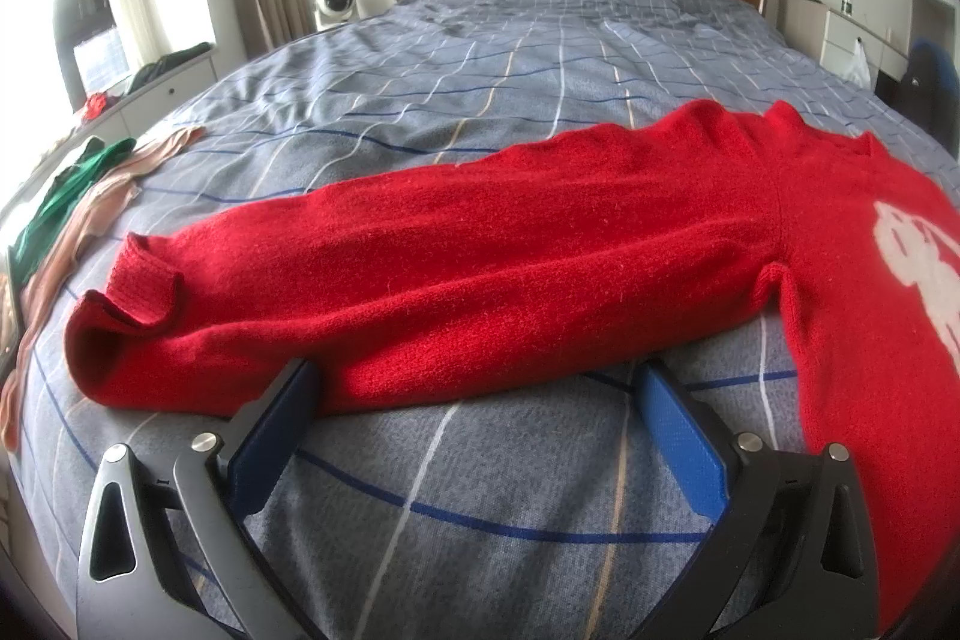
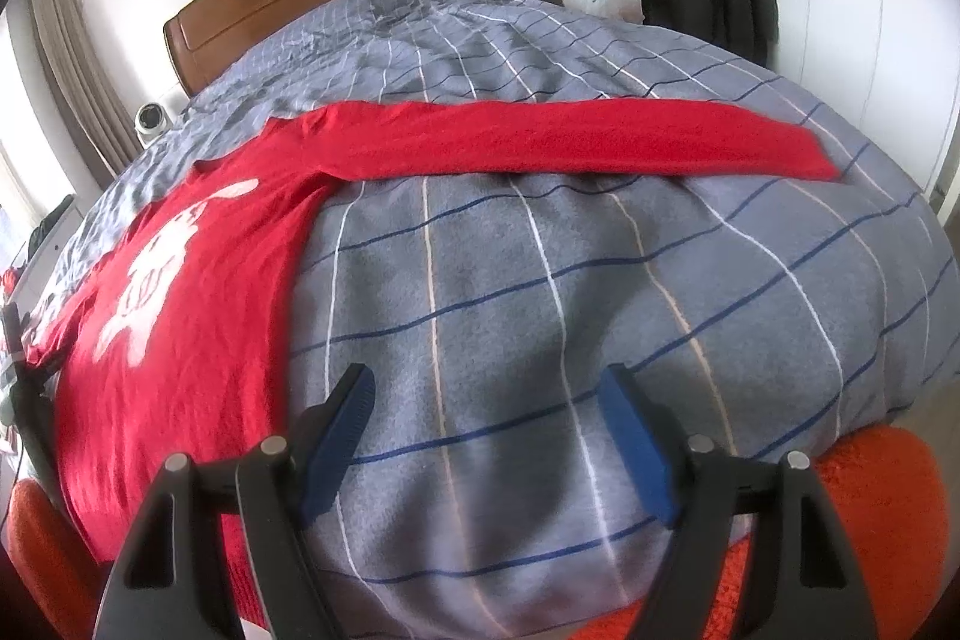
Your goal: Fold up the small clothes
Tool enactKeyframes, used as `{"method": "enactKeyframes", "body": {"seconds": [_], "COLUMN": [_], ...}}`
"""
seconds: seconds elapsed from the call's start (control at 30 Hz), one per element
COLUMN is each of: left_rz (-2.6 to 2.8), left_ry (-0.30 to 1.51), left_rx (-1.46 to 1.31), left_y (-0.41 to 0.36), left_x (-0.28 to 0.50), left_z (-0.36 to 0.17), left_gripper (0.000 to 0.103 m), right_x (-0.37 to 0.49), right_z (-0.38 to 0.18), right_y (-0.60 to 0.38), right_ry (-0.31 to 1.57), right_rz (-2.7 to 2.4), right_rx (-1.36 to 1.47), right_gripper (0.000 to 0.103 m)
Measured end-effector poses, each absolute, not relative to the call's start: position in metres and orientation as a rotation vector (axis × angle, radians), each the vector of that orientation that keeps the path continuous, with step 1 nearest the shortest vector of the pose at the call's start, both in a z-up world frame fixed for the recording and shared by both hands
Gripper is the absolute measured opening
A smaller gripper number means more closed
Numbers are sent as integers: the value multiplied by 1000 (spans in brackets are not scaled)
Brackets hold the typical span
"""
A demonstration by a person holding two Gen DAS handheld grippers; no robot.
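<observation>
Red sweater [image 1: 540, 244] laid flat on bed [image 1: 480, 460] — white motif [image 1: 918, 268] cut off at frame edge. Left gripper [image 1: 480, 388] and right gripper [image 2: 486, 400] spread wide, nothing held.

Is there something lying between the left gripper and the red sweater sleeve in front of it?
Nothing visible. The left gripper, jaws open, is right at the near edge of the red sweater sleeve; only bare checked bedcover lies between them.
</observation>
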State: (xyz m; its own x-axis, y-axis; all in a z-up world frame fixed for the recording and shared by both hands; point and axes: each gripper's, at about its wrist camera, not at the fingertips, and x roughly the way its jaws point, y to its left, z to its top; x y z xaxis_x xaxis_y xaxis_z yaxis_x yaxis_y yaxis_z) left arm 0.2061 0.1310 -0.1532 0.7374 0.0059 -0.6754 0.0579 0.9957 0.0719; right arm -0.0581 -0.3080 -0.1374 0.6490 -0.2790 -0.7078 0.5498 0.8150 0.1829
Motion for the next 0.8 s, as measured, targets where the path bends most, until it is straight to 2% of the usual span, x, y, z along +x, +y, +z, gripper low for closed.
{"method": "enactKeyframes", "body": {"seconds": [0.8], "left_rz": [-28], "left_ry": [741], "left_rx": [90], "left_y": [131], "left_x": [206], "left_z": [-153], "left_gripper": [103], "right_x": [-60], "right_z": [-133], "right_y": [-308], "right_ry": [691], "right_rz": [-489], "right_rx": [398], "right_gripper": [76]}}
